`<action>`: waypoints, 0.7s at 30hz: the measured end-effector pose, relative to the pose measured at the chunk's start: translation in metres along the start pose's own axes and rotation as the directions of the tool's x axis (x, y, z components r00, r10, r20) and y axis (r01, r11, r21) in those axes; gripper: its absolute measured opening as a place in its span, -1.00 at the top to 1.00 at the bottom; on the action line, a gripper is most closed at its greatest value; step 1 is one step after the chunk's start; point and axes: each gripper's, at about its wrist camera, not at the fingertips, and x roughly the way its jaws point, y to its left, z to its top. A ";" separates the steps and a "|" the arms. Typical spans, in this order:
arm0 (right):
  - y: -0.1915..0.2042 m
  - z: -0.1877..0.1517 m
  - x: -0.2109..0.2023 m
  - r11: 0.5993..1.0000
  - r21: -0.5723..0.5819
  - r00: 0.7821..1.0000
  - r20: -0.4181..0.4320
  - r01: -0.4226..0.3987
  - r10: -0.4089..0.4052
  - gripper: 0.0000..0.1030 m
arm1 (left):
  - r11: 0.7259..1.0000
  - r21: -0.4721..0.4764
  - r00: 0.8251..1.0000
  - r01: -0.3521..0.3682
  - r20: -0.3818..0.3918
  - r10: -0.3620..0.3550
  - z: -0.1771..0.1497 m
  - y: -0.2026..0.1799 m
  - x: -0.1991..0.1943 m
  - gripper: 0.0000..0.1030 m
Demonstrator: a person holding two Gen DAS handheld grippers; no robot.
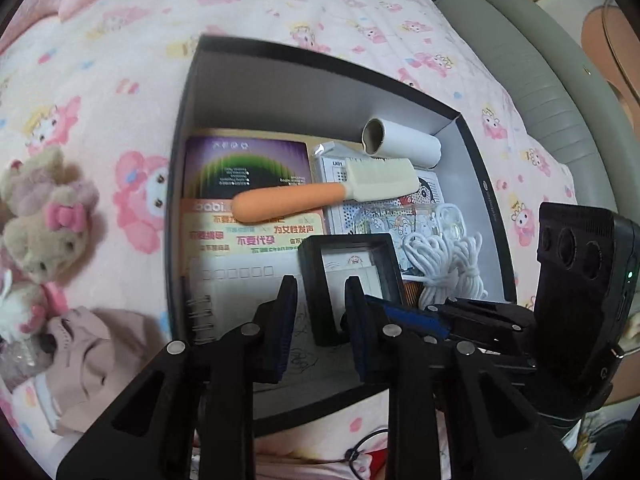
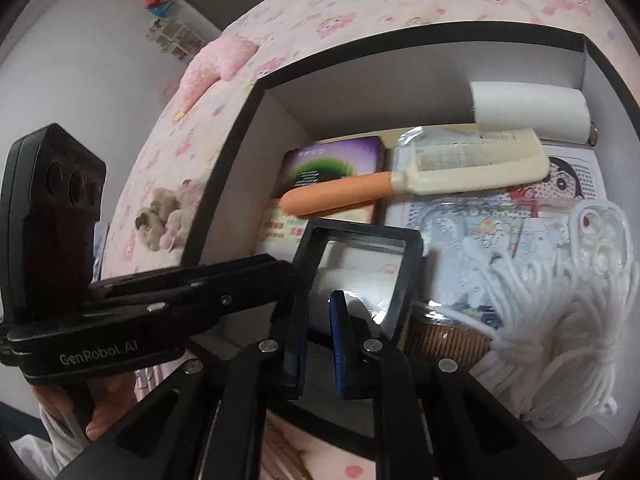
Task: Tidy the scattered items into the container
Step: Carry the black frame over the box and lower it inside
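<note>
Pink cartoon-print bed sheet [image 1: 120,60] under black box [image 1: 492,184]; grey wall far left. Right gripper [image 2: 316,344] clamped on black frame case [image 2: 360,264] edge, inside box near side. Left gripper [image 1: 320,320] partly open, empty

Black plastic left tool [image 1: 320,300] and right tool [image 2: 316,320]: blue-padded fingers [image 1: 358,320], silver pivot screws, white "GenRobot.AI" lettering, three-lens camera block with green light; pale sleeve cuff.

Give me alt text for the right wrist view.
The right gripper jaws pinch the near edge of a black display frame over an open box holding a comb, white cord and a paper roll.
</note>
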 end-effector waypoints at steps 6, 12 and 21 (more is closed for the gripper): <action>-0.004 0.003 -0.025 0.999 0.028 0.992 0.115 0.040 -0.043 0.81 | 0.999 0.022 0.999 0.023 0.022 -0.023 0.018 -0.006 0.010 0.54; -0.006 0.004 -0.014 0.929 -0.012 0.921 0.137 0.370 -0.365 0.80 | 0.999 0.028 0.998 0.022 -0.062 -0.020 0.019 -0.023 0.039 0.54; 0.002 -0.007 -0.003 0.945 -0.027 0.940 0.112 0.326 -0.322 0.88 | 0.997 0.051 0.994 -0.063 -0.089 0.067 -0.002 -0.017 0.027 0.59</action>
